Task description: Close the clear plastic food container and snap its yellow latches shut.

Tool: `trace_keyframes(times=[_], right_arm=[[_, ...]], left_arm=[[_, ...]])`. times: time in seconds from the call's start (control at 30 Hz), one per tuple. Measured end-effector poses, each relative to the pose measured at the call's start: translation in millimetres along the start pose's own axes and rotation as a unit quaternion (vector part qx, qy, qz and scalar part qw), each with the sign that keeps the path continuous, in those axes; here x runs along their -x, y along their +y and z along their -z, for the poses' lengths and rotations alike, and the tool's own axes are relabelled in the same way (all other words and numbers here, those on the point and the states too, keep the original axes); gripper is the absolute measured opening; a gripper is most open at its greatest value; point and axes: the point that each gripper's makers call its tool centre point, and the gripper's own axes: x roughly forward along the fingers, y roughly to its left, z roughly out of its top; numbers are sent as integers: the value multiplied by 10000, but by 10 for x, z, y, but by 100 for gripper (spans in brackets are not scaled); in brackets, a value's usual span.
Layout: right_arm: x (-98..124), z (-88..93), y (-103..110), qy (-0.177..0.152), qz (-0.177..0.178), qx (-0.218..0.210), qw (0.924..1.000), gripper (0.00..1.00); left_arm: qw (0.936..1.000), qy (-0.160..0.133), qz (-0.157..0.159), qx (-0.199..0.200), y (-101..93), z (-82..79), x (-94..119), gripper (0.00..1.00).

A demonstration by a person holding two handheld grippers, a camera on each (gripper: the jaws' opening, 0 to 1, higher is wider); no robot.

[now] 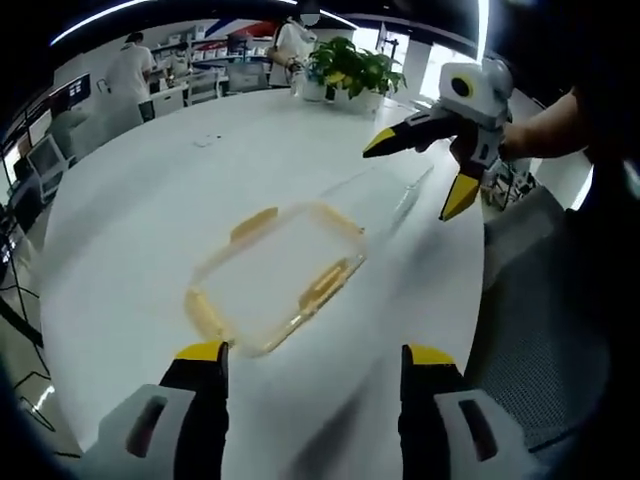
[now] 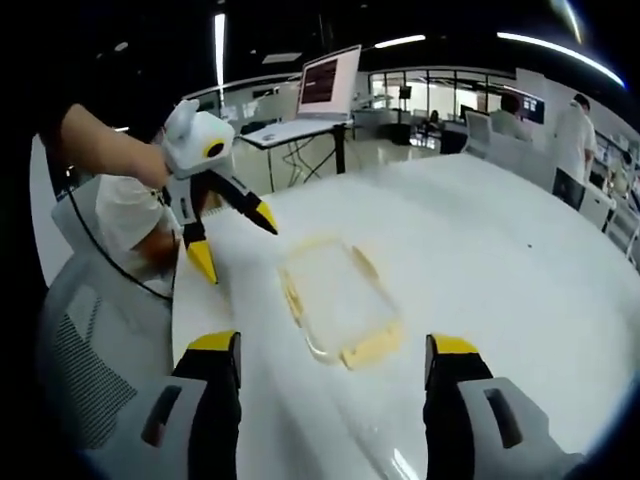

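Note:
The clear plastic food container [image 1: 275,272] with yellow latches [image 1: 325,284] lies flat on the white table [image 1: 150,200], blurred by motion. My left gripper [image 1: 317,355] hangs open just short of its near edge, holding nothing. Beyond the container my right gripper [image 1: 417,178] is held in the air, jaws spread wide. In the right gripper view the container [image 2: 340,295] lies just ahead of my open right gripper [image 2: 333,345], and the left gripper [image 2: 237,246] hovers open at its far left corner. A faint clear outline [image 1: 390,195] lies behind the container; I cannot tell what it is.
A grey mesh chair [image 1: 545,330] stands at the table's edge by the person's arm [image 1: 545,125]. Potted plants [image 1: 352,66] sit at the table's far side. A laptop [image 2: 328,82] rests on a desk behind, and people stand further back.

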Motion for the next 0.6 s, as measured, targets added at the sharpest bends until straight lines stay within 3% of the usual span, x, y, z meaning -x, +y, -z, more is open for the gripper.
trace_keyframes(times=[0.6], right_arm=[[-183,38,-45,286,-117,271,9992,70]], left_arm=[[9990,263,47,-364,192,-8,-50,64]])
